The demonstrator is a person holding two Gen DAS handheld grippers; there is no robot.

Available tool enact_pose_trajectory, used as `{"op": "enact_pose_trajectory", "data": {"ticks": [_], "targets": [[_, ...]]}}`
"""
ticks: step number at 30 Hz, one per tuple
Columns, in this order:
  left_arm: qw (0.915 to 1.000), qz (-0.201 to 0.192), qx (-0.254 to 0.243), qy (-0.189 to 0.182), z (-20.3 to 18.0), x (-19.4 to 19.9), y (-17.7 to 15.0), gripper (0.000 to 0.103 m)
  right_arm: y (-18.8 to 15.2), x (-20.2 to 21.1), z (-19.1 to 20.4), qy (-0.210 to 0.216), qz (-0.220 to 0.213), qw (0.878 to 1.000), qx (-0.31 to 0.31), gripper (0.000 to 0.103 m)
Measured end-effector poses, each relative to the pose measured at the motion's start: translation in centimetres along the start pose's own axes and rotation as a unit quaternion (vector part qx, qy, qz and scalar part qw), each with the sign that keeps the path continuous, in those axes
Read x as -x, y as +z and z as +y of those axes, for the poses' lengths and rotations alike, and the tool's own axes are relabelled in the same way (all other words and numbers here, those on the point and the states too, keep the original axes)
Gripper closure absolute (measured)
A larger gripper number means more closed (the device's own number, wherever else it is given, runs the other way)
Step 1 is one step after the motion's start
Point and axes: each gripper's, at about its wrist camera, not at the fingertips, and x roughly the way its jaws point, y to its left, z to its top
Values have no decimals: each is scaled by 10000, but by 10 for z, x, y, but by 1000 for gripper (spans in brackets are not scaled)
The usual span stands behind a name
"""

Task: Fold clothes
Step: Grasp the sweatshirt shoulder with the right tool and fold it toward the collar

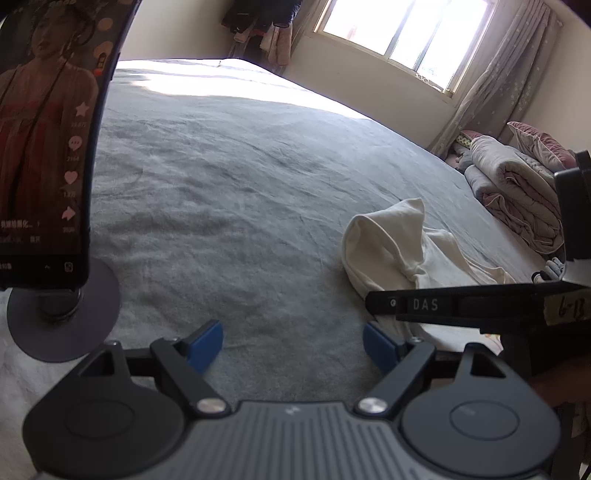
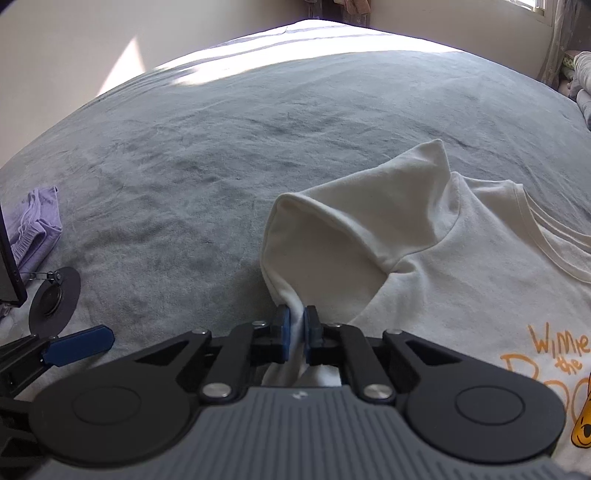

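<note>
A cream T-shirt with an orange cartoon print lies on the grey bedspread, one sleeve standing up like a hood. My right gripper is shut on the lower edge of that sleeve, the cloth pinched between its blue pads. In the left wrist view the same shirt sits to the right, and the right gripper's black arm crosses in front of it. My left gripper stands open over bare bedspread, nothing between its fingers.
A phone on a round-based stand rises at the left. A folded lilac garment lies beyond it. Rolled quilts and pillows are piled at the bed's right side under a window.
</note>
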Motion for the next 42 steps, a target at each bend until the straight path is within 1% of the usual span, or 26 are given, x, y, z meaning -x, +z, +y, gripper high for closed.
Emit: {"op": "enact_pose_trajectory", "data": {"ticks": [2, 4, 7, 11, 21, 25, 27, 28, 32, 35, 38, 42], "targets": [[10000, 13, 29, -18, 0, -1, 1, 19, 2, 4, -9, 236, -85, 9989, -398, 96], [10000, 49, 25, -21, 0, -3, 4, 19, 4, 8, -20, 517, -164, 9949, -846, 96], [9998, 65, 135, -106, 0, -4, 7, 19, 8, 14, -36, 941, -258, 9835, -1523, 95], [9993, 90, 271, -232, 0, -6, 12, 19, 18, 21, -45, 1466, -402, 9649, -2140, 95], [9988, 123, 330, -341, -3, -11, 15, 19, 53, 25, -39, 2428, -749, 9207, -2963, 95], [9984, 126, 378, -402, -4, -13, 17, 19, 63, 25, -39, 2678, -840, 9036, -3237, 94], [9982, 122, 394, -430, -4, -15, 18, 19, 64, 25, -43, 2830, -855, 8908, -3450, 94], [9982, 116, 399, -438, -4, -16, 19, 19, 64, 25, -45, 2883, -858, 8859, -3532, 94], [9981, 132, 458, -393, -4, -21, 22, 21, 57, 29, -60, 2975, -842, 8745, -3738, 93], [9981, 144, 512, -308, -5, -23, 23, 24, 46, 38, -74, 2922, -890, 8717, -3831, 93], [9980, 150, 556, -279, -6, -23, 22, 24, 32, 48, -90, 2766, -944, 8731, -3901, 93], [9983, 155, 494, -285, -10, -24, 20, 24, 5, 49, -109, 2267, -915, 8828, -4011, 93]]}}
